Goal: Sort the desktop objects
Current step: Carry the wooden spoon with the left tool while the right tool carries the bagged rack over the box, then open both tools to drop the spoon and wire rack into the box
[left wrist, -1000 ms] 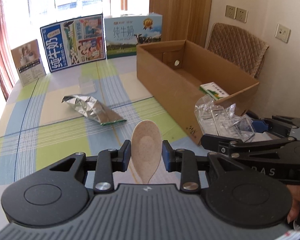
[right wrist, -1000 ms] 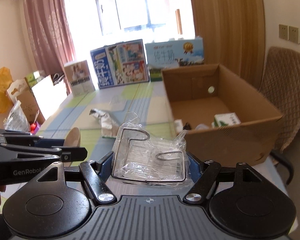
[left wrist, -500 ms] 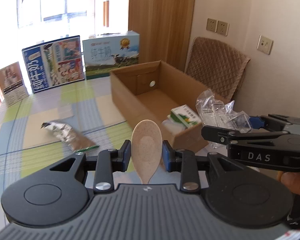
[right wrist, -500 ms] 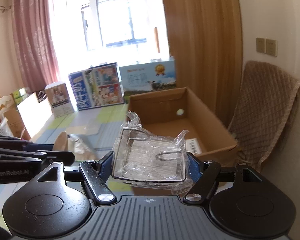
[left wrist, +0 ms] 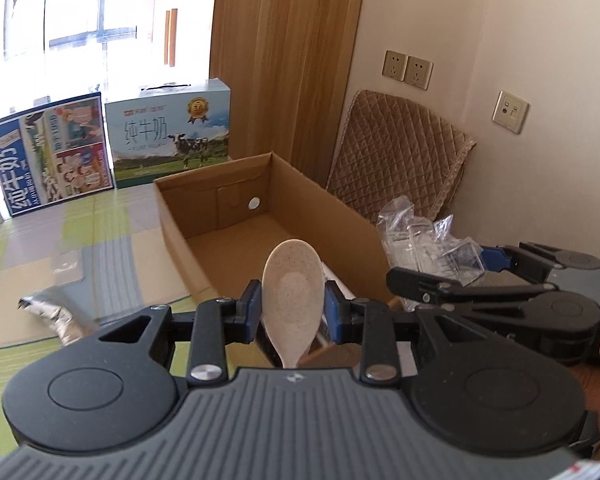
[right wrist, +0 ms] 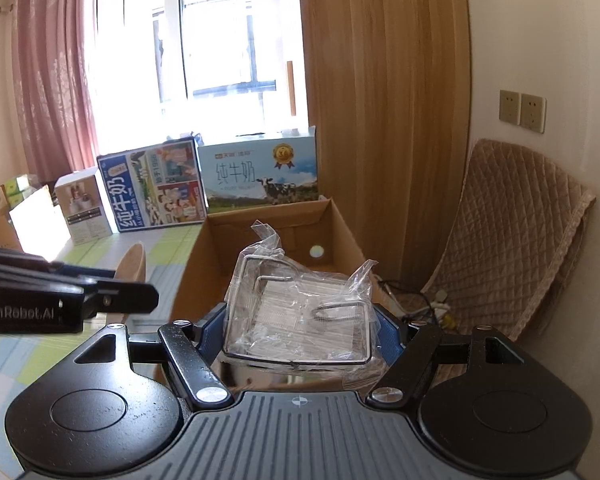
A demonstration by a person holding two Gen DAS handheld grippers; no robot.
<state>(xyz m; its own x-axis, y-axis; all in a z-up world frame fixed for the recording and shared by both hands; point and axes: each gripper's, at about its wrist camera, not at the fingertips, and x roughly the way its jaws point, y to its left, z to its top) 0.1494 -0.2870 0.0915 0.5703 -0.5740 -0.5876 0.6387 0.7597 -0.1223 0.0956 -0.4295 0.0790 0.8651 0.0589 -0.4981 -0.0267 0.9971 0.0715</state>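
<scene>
Both grippers have advanced to the cardboard box [left wrist: 236, 216] at 12 o'clock: left gripper [left wrist: 292, 314] jaws grasping the spoon [left wrist: 292, 292], right gripper [right wrist: 300, 332] jaws grasping the wrapped clear pack [right wrist: 300, 312]. Deposit is judged next.

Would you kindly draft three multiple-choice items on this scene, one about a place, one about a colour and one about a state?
1. Where does the foil packet lie?
A. on the tablecloth, left of the cardboard box
B. inside the box
C. on the chair

2. What colour is the spoon?
A. bright red
B. speckled cream
C. black

3. What is the right gripper doing?
A. standing open with nothing in it
B. clamped on a clear plastic packet
C. clamped on a milk carton

Answers:
1 A, the packet rests on the checked cloth outside the box wall.
2 B, the bowl held in the left gripper is pale and flecked.
3 B, both pads press the packet's sides.
</scene>
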